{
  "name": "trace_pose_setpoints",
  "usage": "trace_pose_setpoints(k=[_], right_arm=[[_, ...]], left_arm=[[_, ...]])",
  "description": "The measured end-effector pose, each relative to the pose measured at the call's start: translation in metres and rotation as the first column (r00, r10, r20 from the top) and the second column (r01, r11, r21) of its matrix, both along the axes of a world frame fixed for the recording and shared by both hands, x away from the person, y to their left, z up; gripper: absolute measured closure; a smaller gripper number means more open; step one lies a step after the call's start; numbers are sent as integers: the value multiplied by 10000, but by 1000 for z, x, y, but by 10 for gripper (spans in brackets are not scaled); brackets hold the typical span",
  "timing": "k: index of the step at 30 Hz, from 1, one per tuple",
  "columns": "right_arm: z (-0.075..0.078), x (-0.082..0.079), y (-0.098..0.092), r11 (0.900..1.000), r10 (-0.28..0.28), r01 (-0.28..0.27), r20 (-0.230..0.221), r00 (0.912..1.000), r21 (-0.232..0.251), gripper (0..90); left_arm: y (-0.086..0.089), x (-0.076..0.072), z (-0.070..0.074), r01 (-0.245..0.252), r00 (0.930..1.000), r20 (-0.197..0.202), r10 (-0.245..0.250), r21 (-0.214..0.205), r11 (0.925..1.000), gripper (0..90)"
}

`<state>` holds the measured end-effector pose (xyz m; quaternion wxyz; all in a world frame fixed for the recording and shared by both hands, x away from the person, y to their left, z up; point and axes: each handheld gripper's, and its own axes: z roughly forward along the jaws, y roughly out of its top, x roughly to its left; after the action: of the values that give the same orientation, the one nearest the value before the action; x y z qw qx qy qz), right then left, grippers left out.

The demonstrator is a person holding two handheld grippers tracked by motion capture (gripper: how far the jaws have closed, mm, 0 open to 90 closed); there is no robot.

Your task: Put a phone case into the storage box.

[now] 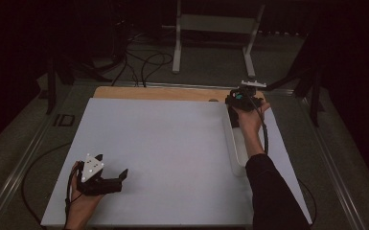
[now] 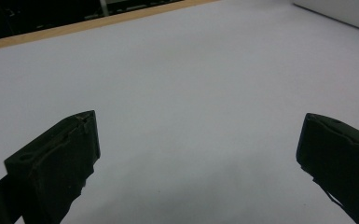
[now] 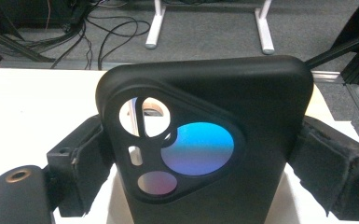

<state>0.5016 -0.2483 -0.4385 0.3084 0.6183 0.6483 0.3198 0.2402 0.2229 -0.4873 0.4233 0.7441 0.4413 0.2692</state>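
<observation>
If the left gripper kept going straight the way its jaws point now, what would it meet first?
Probably nothing soon: the left gripper, jaws open, points across the bare white tabletop sheet. The long white tray lies off to one side of that line, though depth is hard to judge.

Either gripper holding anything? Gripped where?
Right gripper clamps the black rubbery phone case by its two long side edges. Left gripper is open, empty.

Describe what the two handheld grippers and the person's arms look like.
Both grippers are black with two blocky jaws faced in worn, frayed black padding. The left gripper carries a pale grey three-cornered plate dotted with small holes. The right gripper has a similar grey plate on top, a teal patch on its body and a black cable trailing back. The right arm wears a dark long sleeve.
</observation>
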Motion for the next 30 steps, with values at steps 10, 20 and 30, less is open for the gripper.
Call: trace_pose_setpoints(k=[10, 20, 30], right_arm=[[2, 1, -2, 9998, 172, -172, 31, 9998, 37, 85], [10, -3, -8, 9993, 318, -324, 314, 9990, 199, 85], [19, -12, -15, 9981, 569, -580, 496, 9971, 207, 85]], left_arm=[[1, 0, 0, -1, 10000, 5, 1, -28, 10000, 0], [1, 0, 1, -9, 10000, 20, 9, -53, 10000, 0], [0, 0, 1, -22, 10000, 22, 22, -48, 10000, 0]])
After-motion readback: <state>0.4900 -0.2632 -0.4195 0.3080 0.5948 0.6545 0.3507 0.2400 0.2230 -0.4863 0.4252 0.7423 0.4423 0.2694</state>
